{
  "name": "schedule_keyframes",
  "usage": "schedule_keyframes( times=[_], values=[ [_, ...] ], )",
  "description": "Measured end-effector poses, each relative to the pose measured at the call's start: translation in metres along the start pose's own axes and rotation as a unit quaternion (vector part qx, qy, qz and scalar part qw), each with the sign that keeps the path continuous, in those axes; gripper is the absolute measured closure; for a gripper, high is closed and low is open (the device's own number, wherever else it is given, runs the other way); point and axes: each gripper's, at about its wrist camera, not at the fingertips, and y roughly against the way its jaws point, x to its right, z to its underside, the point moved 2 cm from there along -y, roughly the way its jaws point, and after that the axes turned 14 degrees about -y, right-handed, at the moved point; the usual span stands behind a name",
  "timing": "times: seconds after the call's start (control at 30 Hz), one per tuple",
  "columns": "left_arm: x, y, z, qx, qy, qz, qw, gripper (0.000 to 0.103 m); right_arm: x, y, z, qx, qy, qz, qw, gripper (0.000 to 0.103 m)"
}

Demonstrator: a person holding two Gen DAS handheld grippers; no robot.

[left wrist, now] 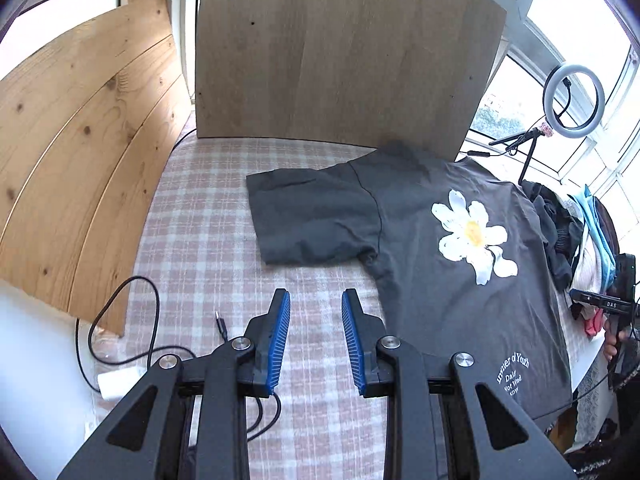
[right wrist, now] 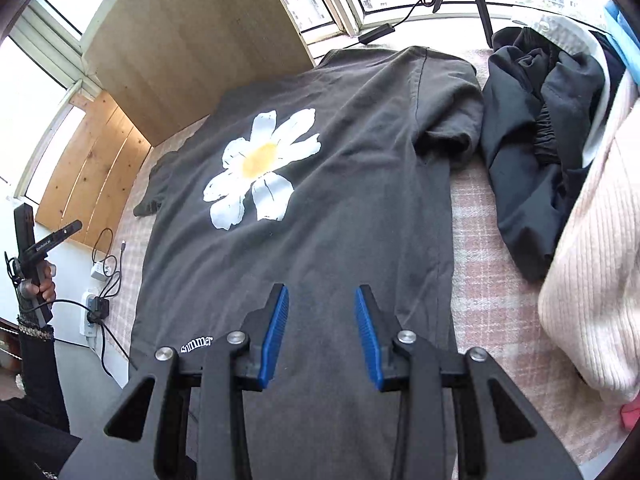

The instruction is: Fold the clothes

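Dark tee lies flat on checked cloth, directly under and ahead of right tongs, right of left tongs; both tongs spread apart, gripping nothing.

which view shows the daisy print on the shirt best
The right wrist view: the daisy print sits near the frame's centre, large, every petal visible on the dark t-shirt. The left wrist view shows it whole too, but smaller and off to the right side.
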Motion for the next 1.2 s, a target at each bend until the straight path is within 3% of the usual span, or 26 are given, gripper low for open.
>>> schedule_keyframes(
  times=[0.17, 0.27, 0.4, 0.57, 0.83, 1.0, 1.07, 1.13, 1.2],
  values=[
    [0.018, 0.063, 0.071, 0.01, 0.036, -0.009, 0.9993, 0.075, 0.009, 0.049, 0.03, 0.028, 0.013, -0.023, 0.999, 0.069],
    [0.045, 0.083, 0.128, 0.002, 0.056, 0.019, 0.9982, 0.063, 0.031, 0.081, 0.059, 0.041, 0.013, -0.036, 0.998, 0.069],
    [0.096, 0.07, 0.208, -0.046, 0.065, 0.055, 0.9954, 0.063, 0.072, 0.101, 0.111, 0.045, 0.003, -0.017, 0.999, 0.065],
    [0.131, 0.038, 0.267, -0.093, 0.085, 0.084, 0.9884, 0.063, 0.11, 0.102, 0.166, 0.033, -0.012, 0.019, 0.999, 0.065],
    [0.128, 0.011, 0.284, -0.099, 0.125, 0.109, 0.9812, 0.063, 0.138, 0.107, 0.221, 0.019, -0.023, 0.03, 0.999, 0.065],
    [0.141, 0.004, 0.277, -0.104, 0.095, 0.108, 0.9842, 0.065, 0.148, 0.101, 0.24, 0.01, -0.01, 0.052, 0.999, 0.064],
    [0.147, 0.001, 0.274, -0.108, 0.081, 0.105, 0.9853, 0.075, 0.151, 0.095, 0.244, 0.007, 0.002, 0.058, 0.998, 0.063],
    [0.149, 0.0, 0.273, -0.113, 0.076, 0.101, 0.9855, 0.092, 0.153, 0.085, 0.246, 0.0, 0.011, 0.06, 0.998, 0.061],
    [0.151, 0.0, 0.271, -0.117, 0.072, 0.098, 0.9857, 0.094, 0.155, 0.074, 0.246, -0.008, 0.011, 0.057, 0.998, 0.06]
  ],
)
